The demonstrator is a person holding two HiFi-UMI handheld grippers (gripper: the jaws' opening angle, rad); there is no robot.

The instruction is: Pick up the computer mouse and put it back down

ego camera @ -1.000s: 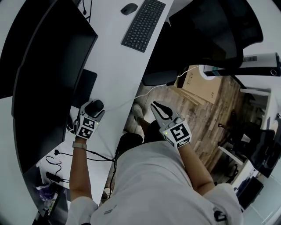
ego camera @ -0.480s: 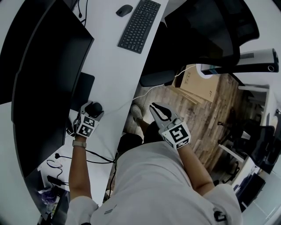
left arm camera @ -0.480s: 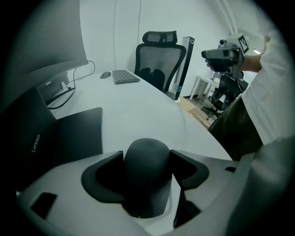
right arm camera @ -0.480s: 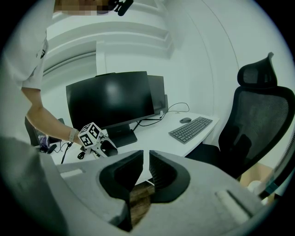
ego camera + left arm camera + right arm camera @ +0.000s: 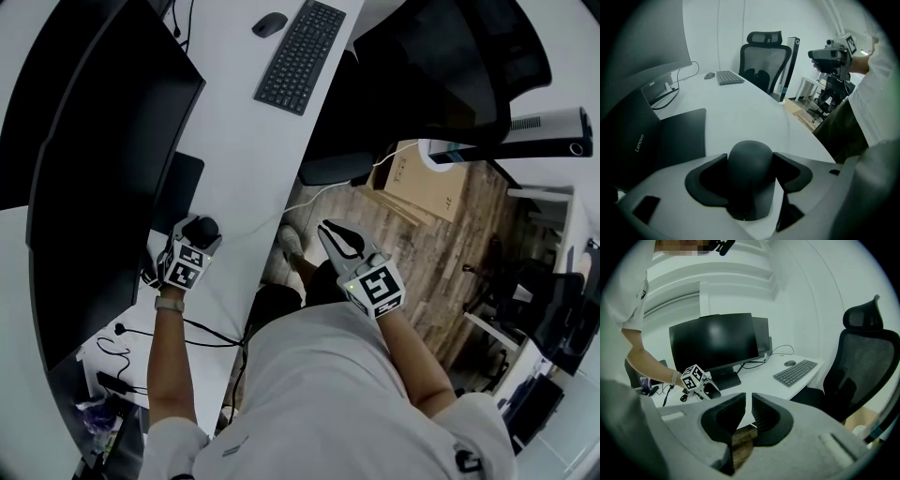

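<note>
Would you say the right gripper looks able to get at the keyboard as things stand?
Probably not from here: the right gripper hangs off the desk over the floor, and the keyboard lies far up the desk. The path looks open, though.

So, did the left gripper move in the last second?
No. The left gripper, shut on the mouse, stays beside the monitor base, same spot.

grips dark computer mouse [image 5: 203, 227] in left gripper [image 5: 195, 240] over white bench [image 5: 244, 141]; holds right gripper [image 5: 330, 229], fingers [image 5: 345, 242] together, above wooden floor [image 5: 450, 234].
</note>
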